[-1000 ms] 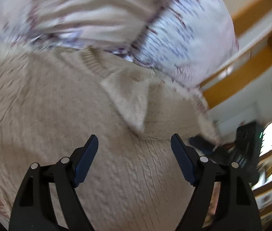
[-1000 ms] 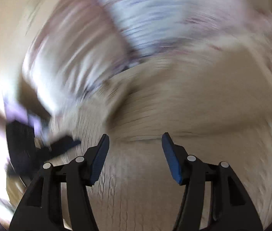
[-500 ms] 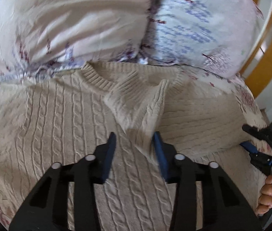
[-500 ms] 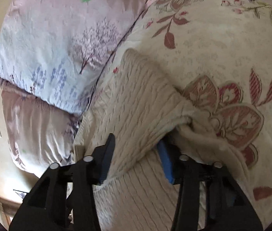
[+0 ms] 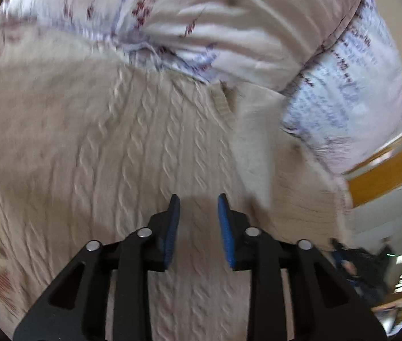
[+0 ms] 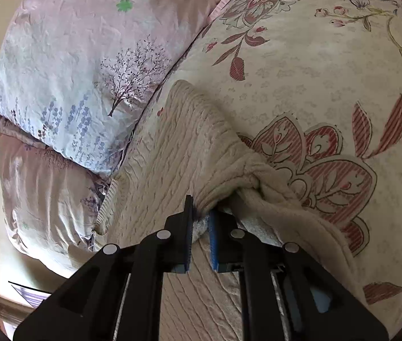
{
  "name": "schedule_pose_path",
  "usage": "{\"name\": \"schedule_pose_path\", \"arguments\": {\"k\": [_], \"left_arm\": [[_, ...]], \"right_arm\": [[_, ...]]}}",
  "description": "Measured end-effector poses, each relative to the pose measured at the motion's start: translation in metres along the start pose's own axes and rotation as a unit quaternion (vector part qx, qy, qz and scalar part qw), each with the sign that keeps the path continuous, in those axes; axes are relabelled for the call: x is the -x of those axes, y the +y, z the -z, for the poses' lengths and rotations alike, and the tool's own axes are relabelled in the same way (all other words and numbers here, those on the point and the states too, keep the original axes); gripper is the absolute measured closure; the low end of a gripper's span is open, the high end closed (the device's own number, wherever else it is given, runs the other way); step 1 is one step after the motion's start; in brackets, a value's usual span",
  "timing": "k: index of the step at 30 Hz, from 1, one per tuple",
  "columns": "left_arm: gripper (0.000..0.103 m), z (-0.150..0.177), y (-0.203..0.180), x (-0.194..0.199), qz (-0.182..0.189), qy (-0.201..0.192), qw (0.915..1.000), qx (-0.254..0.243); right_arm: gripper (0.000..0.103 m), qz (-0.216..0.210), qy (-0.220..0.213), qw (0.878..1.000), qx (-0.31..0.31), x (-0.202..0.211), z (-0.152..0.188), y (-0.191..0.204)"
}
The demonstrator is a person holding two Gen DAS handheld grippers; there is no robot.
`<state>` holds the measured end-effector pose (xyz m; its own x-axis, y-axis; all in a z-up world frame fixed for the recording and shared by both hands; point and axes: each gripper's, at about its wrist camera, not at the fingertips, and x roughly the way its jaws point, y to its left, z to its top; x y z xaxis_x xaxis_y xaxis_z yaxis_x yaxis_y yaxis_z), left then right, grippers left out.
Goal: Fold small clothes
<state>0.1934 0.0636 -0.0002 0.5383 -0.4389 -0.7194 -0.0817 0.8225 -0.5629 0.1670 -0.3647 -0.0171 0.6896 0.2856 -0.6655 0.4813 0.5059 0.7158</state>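
sweater [image 6: 155, 153] on floral bedspread [image 6: 314, 79]; right gripper [image 6: 200, 221] jaws pinching it, left gripper [image 5: 198, 221] jaws opening, empty.

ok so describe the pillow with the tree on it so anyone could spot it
On the floral bedspread, look to the bed's head, beside the cream cable-knit sweater. The pillow lies there, pale blue fading to pink. Only it shows a bare purple tree, lavender sprigs and a green clover.

Your sweater [image 6: 172, 153] is cream cable-knit, matt and ribbed, fleecy on the inside fold. Pillows [image 6: 87, 65] are thin printed cloth, slightly sheeny and creased. Bedspread [image 6: 314, 85] is matt quilted cloth with a floral print. Right claw [image 6: 201, 224] is matt black plastic with blue rubbery pads and bright metal pins. Wooden rail [image 5: 394, 170] looks smooth, varnished.
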Motion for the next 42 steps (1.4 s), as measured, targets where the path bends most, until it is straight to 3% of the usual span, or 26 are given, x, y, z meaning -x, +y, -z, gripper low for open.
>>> {"name": "schedule_pose_path", "arguments": {"k": [1,3,4,8,11,14,15,17,23,25,26,27,29,30,32,34,35,38,42], "left_arm": [[0.046,0.003,-0.001,0.002,0.016,0.002,0.9999,0.002],[0.033,0.011,-0.009,0.004,0.033,0.005,0.9994,-0.010],[0.032,0.014,-0.013,0.002,0.035,0.010,0.9992,-0.018],[0.032,0.011,-0.016,-0.004,0.021,0.013,0.9997,-0.009],[0.032,0.004,-0.009,-0.003,0.032,0.015,0.9992,0.017],[0.032,-0.001,0.003,0.002,0.022,0.003,0.9994,0.028],[0.032,-0.003,0.004,0.001,0.021,0.002,0.9993,0.032],[0.033,-0.006,0.008,0.002,0.025,0.003,0.9990,0.037],[0.035,-0.005,0.006,0.003,0.021,0.005,0.9995,0.021],[0.037,-0.005,0.011,0.009,0.031,0.015,0.9992,0.021],[0.037,-0.004,0.014,0.014,0.035,0.019,0.9990,0.019],[0.037,-0.004,0.021,0.024,0.041,0.019,0.9989,0.015],[0.037,-0.002,0.037,0.048,0.049,0.010,0.9987,0.009],[0.037,-0.002,0.046,0.060,0.050,0.003,0.9987,0.009],[0.034,0.000,0.066,0.085,0.042,-0.017,0.9989,0.010],[0.020,0.002,0.090,0.114,0.015,-0.046,0.9987,0.014],[0.018,0.003,0.106,0.131,-0.004,-0.069,0.9974,0.022],[0.019,0.005,0.143,0.160,-0.047,-0.108,0.9912,0.060],[0.028,0.001,0.191,0.178,-0.065,-0.128,0.9790,0.144]], "right_arm": [[0.092,0.000,0.001,1.000,-0.001,0.000,0.000,0.000],[0.092,-0.002,0.003,1.000,-0.005,0.000,0.000,-0.001],[0.092,-0.002,0.005,1.000,-0.007,0.001,0.000,-0.001],[0.092,-0.015,0.014,0.999,-0.026,0.002,-0.002,-0.006],[0.092,-0.021,0.010,0.999,-0.032,0.002,-0.004,-0.008],[0.093,-0.022,-0.011,1.000,-0.019,0.005,-0.005,-0.005],[0.095,-0.022,-0.036,0.999,-0.022,0.012,-0.006,-0.006],[0.095,-0.017,-0.062,0.997,-0.033,0.020,-0.007,-0.012],[0.095,0.022,-0.064,0.997,-0.032,0.023,0.002,-0.012],[0.091,0.037,-0.057,0.998,-0.019,0.029,0.006,-0.005],[0.082,0.042,-0.054,0.998,-0.011,0.031,0.007,-0.001],[0.062,0.048,-0.055,0.997,0.002,0.036,0.010,0.004],[0.043,0.053,-0.067,0.996,0.029,0.047,0.017,0.015],[0.039,0.058,-0.078,0.994,0.057,0.054,0.023,0.024],[0.038,0.057,-0.081,0.991,0.093,0.058,0.031,0.035],[0.035,0.044,-0.069,0.988,0.132,0.055,0.043,0.046],[0.034,0.035,-0.060,0.987,0.146,0.053,0.048,0.050],[0.034,0.006,-0.030,0.982,0.184,0.036,0.066,0.065],[0.034,-0.019,0.005,0.976,0.217,0.017,0.085,0.073]]}}
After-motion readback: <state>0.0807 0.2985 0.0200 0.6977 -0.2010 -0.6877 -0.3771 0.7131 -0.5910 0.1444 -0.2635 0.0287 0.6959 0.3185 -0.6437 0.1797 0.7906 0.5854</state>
